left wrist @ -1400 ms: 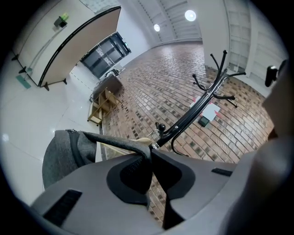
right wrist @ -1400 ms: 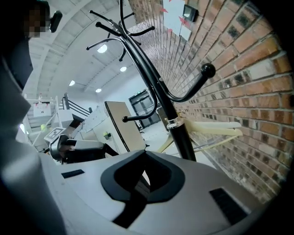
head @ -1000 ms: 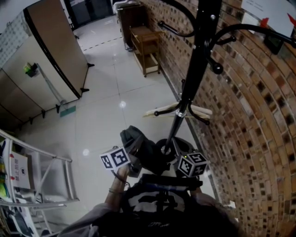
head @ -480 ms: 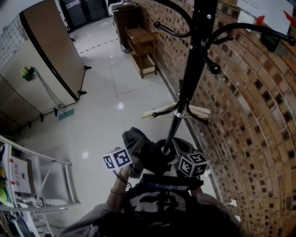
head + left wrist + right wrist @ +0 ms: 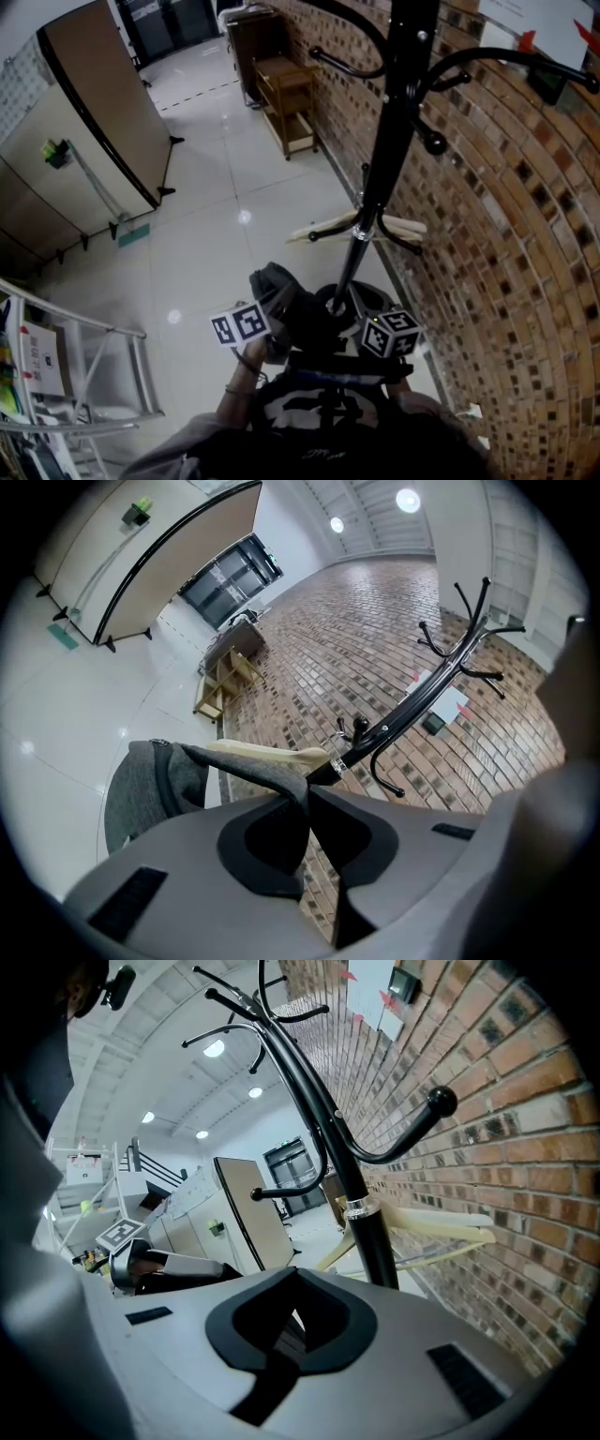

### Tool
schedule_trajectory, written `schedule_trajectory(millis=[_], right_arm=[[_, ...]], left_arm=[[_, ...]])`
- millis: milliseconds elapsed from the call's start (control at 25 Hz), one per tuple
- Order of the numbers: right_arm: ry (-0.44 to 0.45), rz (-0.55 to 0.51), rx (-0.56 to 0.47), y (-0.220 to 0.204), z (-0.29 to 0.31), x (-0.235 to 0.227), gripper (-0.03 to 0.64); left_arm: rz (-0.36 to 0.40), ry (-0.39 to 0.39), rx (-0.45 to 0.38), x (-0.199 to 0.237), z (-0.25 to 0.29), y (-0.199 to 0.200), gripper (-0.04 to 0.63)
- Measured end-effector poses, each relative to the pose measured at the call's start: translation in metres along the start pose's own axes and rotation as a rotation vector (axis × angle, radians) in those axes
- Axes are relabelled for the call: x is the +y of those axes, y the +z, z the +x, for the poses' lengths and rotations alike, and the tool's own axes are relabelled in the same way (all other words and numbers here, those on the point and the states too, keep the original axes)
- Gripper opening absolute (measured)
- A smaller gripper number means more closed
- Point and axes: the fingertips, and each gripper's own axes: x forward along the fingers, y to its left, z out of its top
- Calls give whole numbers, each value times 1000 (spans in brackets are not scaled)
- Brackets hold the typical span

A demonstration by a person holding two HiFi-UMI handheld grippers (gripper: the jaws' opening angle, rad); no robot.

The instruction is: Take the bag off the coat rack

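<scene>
Two holds on the bag (image 5: 289, 302), low beside the rack (image 5: 379, 192) pole, off its hooks: left hand-held gripper (image 5: 305, 808) pinches grey fabric, right hand-held gripper (image 5: 295, 1321) appears clamped on its dark strap (image 5: 275, 1346). Risk: fabric slips, or strap snags a lower arm.

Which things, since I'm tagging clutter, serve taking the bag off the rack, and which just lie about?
Job: bag, coat rack, left gripper shut on the bag, right gripper shut on a dark strap.
Lying about: wooden cart, cream hanger, folding screen, metal frame.
</scene>
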Motion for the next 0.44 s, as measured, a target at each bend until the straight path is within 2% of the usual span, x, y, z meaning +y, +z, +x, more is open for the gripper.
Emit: schedule_trajectory(millis=[280,440], right_arm=[[0,7,11,1,2,1,-14],[-34,6,32,-1,0,-2,-14]], left_arm=[[4,1,-2,1,1,4,40],[7,2,3,3,2,5,40]])
